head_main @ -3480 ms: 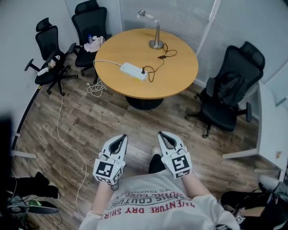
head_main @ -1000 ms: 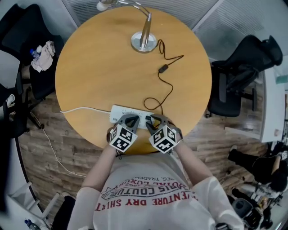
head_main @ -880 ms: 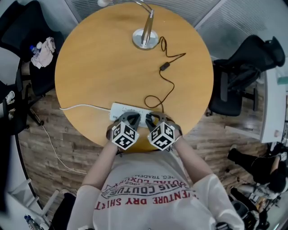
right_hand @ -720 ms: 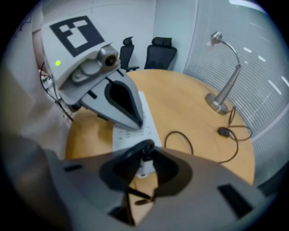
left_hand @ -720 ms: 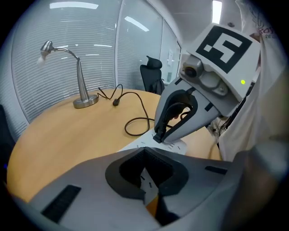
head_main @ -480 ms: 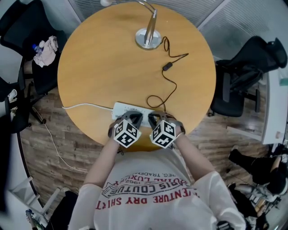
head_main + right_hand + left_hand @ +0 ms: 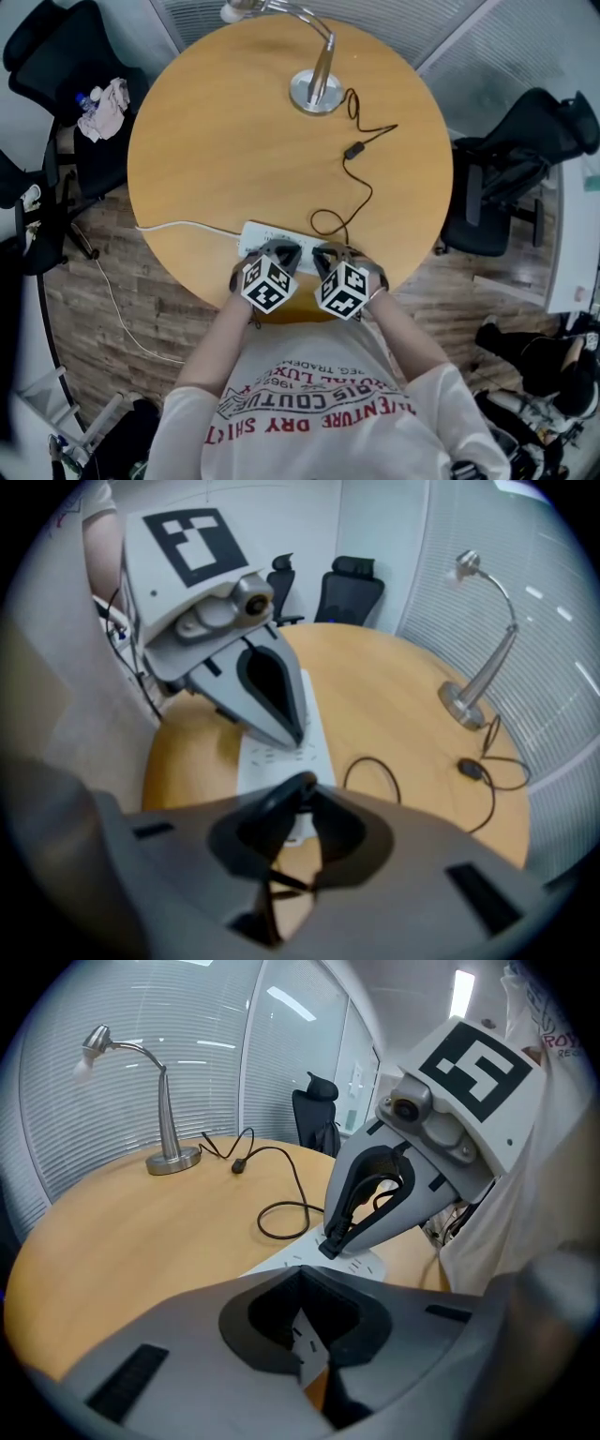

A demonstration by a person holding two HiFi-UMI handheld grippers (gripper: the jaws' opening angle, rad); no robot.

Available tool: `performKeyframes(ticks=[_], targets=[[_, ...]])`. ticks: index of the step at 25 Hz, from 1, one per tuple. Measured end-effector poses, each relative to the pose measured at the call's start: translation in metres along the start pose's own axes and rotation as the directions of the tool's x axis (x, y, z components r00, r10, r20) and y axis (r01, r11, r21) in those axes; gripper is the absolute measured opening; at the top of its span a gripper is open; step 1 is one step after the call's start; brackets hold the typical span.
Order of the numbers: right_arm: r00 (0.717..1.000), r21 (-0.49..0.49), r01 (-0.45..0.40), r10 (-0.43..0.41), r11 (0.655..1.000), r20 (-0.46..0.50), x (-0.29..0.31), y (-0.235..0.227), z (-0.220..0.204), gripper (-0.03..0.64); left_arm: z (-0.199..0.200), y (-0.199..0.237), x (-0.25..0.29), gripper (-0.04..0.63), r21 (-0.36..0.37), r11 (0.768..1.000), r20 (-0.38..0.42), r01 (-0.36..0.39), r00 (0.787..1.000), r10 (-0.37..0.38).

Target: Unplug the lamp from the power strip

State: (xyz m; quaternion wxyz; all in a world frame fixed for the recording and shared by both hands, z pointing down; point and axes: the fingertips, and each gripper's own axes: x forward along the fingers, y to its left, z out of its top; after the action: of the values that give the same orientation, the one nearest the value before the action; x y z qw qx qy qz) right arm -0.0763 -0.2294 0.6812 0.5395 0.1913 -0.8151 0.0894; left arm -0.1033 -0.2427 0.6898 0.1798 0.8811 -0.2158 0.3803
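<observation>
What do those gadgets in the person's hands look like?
The left gripper and right gripper match: light grey plastic, each with two curved, black-lined jaws forming a teardrop loop, and a white cube printed with black square markers. The person wears a white short-sleeved T-shirt with red and black lettering. The right gripper's jaws are closing on a black plug.
</observation>
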Motion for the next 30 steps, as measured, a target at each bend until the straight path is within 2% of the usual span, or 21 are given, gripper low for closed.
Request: performKeyframes(ticks=[14, 18, 22, 30], targets=[[0.997, -0.006, -0.015, 0.015, 1.0, -0.073, -0.005, 0.004, -0.001, 0.071, 0.0, -0.003, 0.002, 0.026, -0.044, 0.999, -0.016, 0.022, 1.0, -0.023], [0.998, 0.099, 0.011, -0.017, 0.995, 0.057, -0.04, -0.025, 0.035, 0.071, 0.003, 0.001, 0.002, 0.027, -0.038, 0.999, -0.014, 0.015, 1.0, -0.016], [0.999, 0.087, 0.004, -0.008, 0.996, 0.048, -0.056, -0.046, 0.047, 0.071, 0.0, -0.001, 0.001, 0.027, -0.053, 0.999, -0.015, 0.009, 1.0, -0.01], [0.994, 0.166, 0.002, -0.02, 0.986, 0.107, -0.066, -0.045, 0.053, 0.072, 0.0, 0.0, 0.002, 0.028, -0.086, 0.996, -0.021, 0.012, 1.0, -0.013]])
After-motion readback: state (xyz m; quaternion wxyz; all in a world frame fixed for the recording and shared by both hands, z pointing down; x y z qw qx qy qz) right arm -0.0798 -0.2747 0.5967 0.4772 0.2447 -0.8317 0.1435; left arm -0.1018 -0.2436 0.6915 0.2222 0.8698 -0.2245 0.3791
